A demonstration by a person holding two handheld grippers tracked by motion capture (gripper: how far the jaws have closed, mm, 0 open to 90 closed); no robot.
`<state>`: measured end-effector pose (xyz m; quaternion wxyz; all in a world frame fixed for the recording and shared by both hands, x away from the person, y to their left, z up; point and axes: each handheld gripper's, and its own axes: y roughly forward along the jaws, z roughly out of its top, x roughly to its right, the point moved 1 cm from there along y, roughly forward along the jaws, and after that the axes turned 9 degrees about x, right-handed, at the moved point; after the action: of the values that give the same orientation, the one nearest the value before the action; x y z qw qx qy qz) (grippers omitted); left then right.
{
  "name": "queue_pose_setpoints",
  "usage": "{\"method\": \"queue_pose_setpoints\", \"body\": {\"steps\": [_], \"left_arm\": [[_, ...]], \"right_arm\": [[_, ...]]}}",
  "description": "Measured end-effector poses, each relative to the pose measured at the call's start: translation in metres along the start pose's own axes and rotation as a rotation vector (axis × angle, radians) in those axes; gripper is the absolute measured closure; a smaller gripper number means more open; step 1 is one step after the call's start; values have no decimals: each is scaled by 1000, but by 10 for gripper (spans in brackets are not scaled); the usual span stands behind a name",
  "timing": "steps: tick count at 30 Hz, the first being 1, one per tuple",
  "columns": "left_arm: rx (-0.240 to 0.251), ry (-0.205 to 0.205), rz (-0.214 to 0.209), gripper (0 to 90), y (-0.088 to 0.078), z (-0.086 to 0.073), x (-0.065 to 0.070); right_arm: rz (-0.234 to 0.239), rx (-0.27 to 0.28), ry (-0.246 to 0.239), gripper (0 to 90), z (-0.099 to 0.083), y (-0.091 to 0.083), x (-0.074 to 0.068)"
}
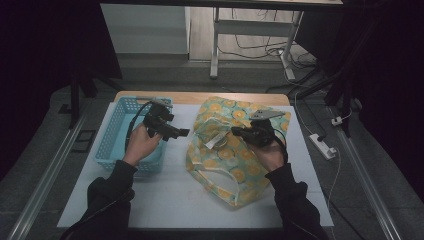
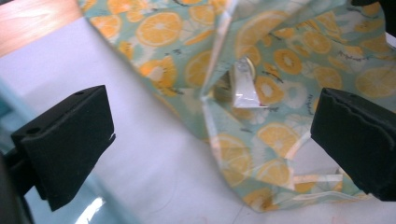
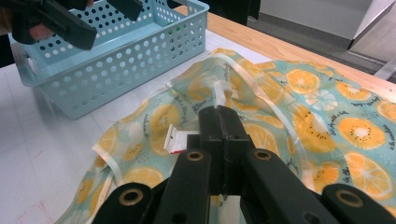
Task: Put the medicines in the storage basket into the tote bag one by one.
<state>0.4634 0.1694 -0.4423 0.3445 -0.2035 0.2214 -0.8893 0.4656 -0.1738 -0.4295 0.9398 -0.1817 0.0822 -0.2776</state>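
The right hand-held gripper (image 3: pixel 219 122) is pinching the bag (image 1: pixel 235 150) at the counter's (image 1: pixel 175 200) middle, propping it open, while the left hand-held gripper (image 1: pixel 176 133), jaws spread, is hovering beside the basket (image 1: pixel 112 132), aiming at the packet (image 2: pixel 243 86) inside.

High view looks down from above; both gripper views sit close, seemingly sharing the bag (image 1: pixel 235 145).
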Motion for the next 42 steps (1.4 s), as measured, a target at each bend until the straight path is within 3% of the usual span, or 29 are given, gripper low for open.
{"method": "queue_pose_setpoints", "body": {"steps": [12, 19, 23, 25, 29, 35, 37, 39, 42], "left_arm": [[3, -33, 113, 0, -17, -12, -36], [11, -72, 154, 0, -24, -17, -54], [5, -70, 192, 0, -27, -17, -62], [2, -68, 210, 0, -26, -18, -66], [5, -108, 208, 0, -21, -22, -76], [-29, -118, 250, 0, -13, -25, -90], [-44, -125, 247, 0, -11, -25, -94], [-60, -127, 276, 0, -10, -24, -97], [-67, -150, 284, 0, -9, -23, -102]], "right_arm": [[5, 4, -1, 900, 1, -1, -1], [8, 6, -1, 900, 2, -1, -1], [9, 4, -2, 900, 1, 0, -1], [9, 4, -1, 900, 2, 0, -1], [12, 8, -3, 900, 2, 0, -2], [9, 10, -3, 900, 3, -1, -1], [8, 11, -3, 900, 3, -1, -1], [8, 11, -4, 900, 3, -1, -1], [9, 9, -3, 900, 3, 0, -1]]}}
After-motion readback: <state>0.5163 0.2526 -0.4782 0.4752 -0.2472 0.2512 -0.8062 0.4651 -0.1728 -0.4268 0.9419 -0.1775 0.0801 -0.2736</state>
